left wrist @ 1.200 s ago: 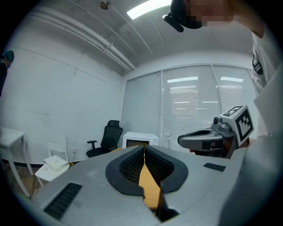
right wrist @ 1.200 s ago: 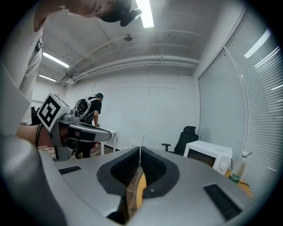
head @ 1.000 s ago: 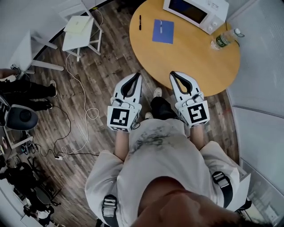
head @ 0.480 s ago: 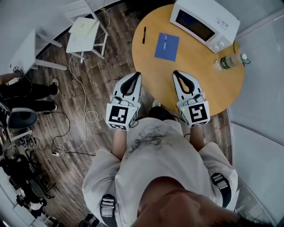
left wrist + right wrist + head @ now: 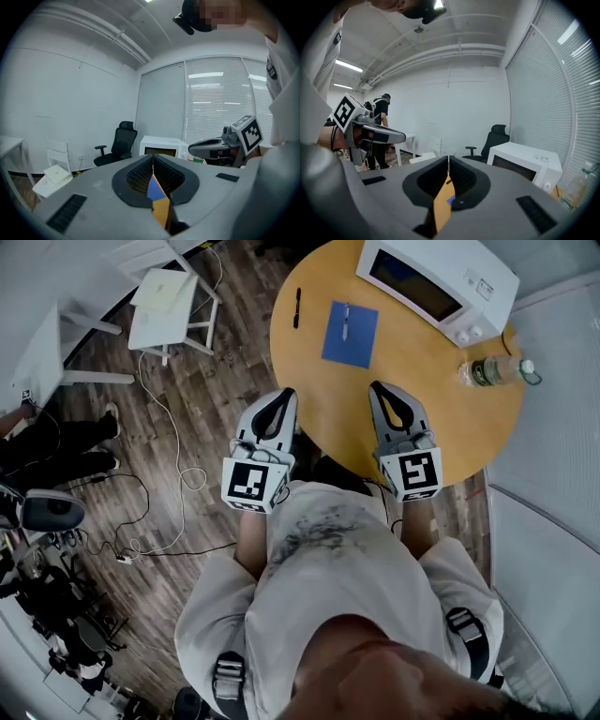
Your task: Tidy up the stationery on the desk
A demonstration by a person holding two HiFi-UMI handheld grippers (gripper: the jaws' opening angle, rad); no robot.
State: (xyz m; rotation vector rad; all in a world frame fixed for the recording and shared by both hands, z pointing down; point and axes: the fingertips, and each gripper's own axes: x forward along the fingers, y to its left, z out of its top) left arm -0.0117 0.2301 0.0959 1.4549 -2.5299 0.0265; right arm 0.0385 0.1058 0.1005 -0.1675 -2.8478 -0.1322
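Head view is showing both grippers pointing forward, side by side, toward a round wooden table (image 5: 422, 427). The left gripper (image 5: 283, 394) is hanging at the table's left rim. The right gripper (image 5: 379, 388) is reaching over the near part of the top.

In each gripper view the jaws are meeting at their tips with nothing clamped. Only tabletop and a sliver of blue are showing through the slit behind the tips.

A blue notebook (image 5: 350, 334) is lying flat on the table well ahead of the grippers, roughly between their lines, with a grey pen (image 5: 345, 322) resting on it. A black pen (image 5: 297, 307) is lying on bare wood left of the notebook, near the rim and apart from it.

A white microwave (image 5: 436, 282) is sitting at the far side of the table, and a clear bottle (image 5: 492, 371) is standing to its right, near the edge. A white stool (image 5: 169, 306) is standing on the floor left of the table.
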